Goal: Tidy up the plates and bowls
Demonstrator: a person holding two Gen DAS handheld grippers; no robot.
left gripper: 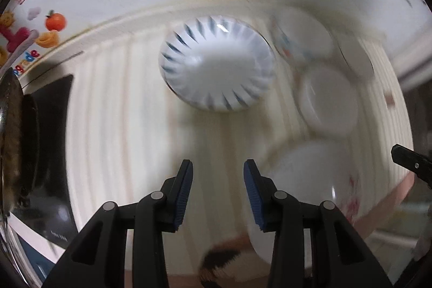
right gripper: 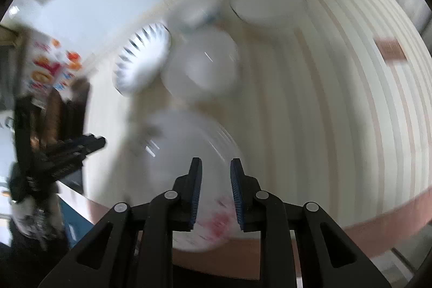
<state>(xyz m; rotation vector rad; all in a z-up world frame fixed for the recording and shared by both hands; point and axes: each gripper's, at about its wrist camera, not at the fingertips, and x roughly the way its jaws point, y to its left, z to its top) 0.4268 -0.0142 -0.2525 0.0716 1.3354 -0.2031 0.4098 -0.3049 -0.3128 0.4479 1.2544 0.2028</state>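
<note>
A blue-striped white bowl (left gripper: 217,64) lies upside down on the cream striped mat (left gripper: 113,112), ahead of my left gripper (left gripper: 218,165), which is open and empty above the mat. To its right are a patterned bowl (left gripper: 302,37), a plain white bowl (left gripper: 328,101) and a large white plate with red flowers (left gripper: 305,180). My right gripper (right gripper: 216,162) hovers over that flowered plate (right gripper: 186,153), its jaws a narrow gap apart with nothing pressed between them. The striped bowl (right gripper: 143,58) and white bowl (right gripper: 199,69) lie beyond, blurred.
A dark pan (left gripper: 16,142) on a black cooktop (left gripper: 54,126) borders the mat on the left. A colourful box (left gripper: 32,26) stands at the back left by the white wall. Another white plate (right gripper: 267,2) lies at the back. The left gripper (right gripper: 81,150) shows in the right wrist view.
</note>
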